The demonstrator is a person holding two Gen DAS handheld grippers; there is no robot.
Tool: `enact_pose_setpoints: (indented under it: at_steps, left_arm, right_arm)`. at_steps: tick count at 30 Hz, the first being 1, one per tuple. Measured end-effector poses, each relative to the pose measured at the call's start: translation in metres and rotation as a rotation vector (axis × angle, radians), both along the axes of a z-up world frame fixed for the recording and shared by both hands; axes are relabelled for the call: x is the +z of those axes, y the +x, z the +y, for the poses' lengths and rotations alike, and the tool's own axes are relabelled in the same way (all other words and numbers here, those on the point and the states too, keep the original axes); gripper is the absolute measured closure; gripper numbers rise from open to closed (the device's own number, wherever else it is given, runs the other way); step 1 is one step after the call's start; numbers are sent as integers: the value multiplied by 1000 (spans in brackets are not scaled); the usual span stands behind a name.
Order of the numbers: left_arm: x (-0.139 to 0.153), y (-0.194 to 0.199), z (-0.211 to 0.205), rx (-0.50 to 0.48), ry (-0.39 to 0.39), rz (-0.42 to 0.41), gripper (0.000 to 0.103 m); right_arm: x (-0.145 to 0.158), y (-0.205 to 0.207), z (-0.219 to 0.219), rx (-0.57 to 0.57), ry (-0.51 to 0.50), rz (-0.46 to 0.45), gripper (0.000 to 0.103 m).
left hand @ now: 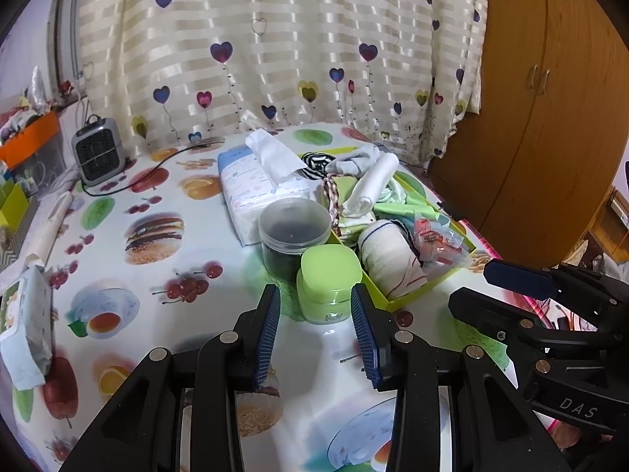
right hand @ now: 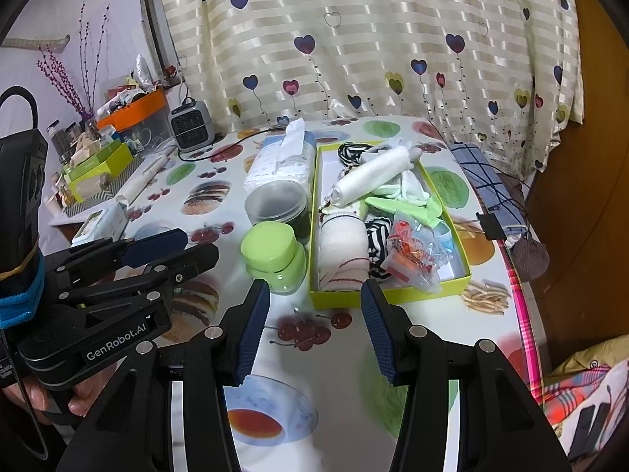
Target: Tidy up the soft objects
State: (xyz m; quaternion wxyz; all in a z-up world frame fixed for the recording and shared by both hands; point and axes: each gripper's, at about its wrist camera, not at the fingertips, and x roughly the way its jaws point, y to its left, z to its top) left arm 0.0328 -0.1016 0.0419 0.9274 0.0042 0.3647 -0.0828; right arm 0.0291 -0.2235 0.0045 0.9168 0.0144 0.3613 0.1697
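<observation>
Both tongs hang over the near edge of the surface, side by side and tilted down, with nothing between their blue pads. The left tongs stand about half open, pointed at the green-lidded jar just in front of them; the right tongs gape a little wider, aimed at the near end of the yellow-green box.

The soft things are already in that box, to the right of the jars — a rolled cream towel at the near end, a long white roll lying slantwise farther back, striped black-and-white cloth, pale green pieces and a crinkly plastic packet. A pack of tissues lies along the box's left side, and a folded checked cloth sits outside it at the far right, near the surface's edge.

What could go wrong, to my eye: the green-lidded jar and the clear tub behind it stand close to the box's left wall, so a reach by the left tongs could knock one over. The box looks light — a sideways pull on the towel might drag it towards the right edge. And the heap is tangled, so lifting one piece could haul a neighbour out.
</observation>
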Motion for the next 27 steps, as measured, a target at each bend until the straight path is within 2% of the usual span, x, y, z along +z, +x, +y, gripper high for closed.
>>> enact_pose_setpoints:
  at_steps: [27]
  left_arm:
    - [-3, -1, -2, -5, 4, 6, 67]
  right_arm:
    - [-4, 1, -3, -3, 2, 6, 53]
